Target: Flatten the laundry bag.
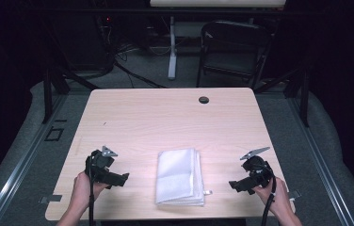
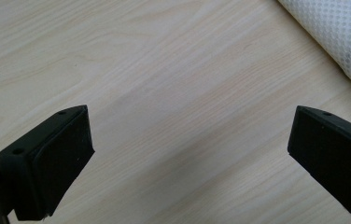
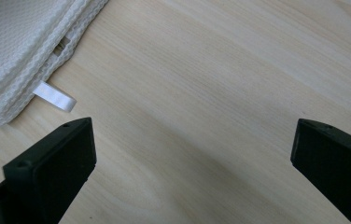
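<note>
My left gripper [image 1: 117, 181] and right gripper [image 1: 237, 185] sit low in the frame with jaws spread wide and empty — flanking the folded white towel [image 1: 179, 176] at lower centre of the table [image 1: 165, 117], which I judge readies both to grasp its sides.

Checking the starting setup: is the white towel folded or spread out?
Folded. The white towel lies as a compact rectangle, and stacked layered edges show beside its loop tag.
</note>
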`<state>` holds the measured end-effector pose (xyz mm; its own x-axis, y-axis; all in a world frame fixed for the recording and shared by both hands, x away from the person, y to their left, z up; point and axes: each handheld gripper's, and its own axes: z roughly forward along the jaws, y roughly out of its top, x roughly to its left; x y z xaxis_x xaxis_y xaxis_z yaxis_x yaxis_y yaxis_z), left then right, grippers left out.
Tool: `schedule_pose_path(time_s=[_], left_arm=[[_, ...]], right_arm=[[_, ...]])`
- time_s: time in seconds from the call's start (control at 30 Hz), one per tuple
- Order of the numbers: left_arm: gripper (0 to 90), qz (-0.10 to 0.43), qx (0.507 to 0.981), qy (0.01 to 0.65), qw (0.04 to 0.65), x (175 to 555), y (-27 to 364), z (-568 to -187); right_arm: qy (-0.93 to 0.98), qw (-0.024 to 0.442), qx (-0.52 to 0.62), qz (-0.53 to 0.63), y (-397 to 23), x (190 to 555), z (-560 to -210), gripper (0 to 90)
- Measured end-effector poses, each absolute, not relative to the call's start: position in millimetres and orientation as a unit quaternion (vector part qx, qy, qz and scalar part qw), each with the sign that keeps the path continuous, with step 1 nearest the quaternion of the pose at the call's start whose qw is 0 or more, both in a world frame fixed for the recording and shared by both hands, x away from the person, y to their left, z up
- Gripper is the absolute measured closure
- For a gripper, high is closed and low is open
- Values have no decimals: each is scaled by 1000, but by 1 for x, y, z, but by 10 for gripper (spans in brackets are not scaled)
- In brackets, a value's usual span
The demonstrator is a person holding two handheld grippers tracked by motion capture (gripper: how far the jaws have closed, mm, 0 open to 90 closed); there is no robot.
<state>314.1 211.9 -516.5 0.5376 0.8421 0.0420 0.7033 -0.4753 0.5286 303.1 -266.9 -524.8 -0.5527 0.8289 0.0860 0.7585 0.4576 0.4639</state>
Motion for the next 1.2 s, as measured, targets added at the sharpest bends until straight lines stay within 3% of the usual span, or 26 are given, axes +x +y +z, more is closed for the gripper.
schedule_pose_path(time_s=[0.73, 1.2], left_arm=[[0, 130, 870, 403, 252, 303, 165, -509], [0, 115, 896, 330, 275, 289, 114, -502]], right_arm=[[858, 65, 453, 234, -259, 305, -521, 8], [861, 52, 450, 231, -255, 303, -523, 21]])
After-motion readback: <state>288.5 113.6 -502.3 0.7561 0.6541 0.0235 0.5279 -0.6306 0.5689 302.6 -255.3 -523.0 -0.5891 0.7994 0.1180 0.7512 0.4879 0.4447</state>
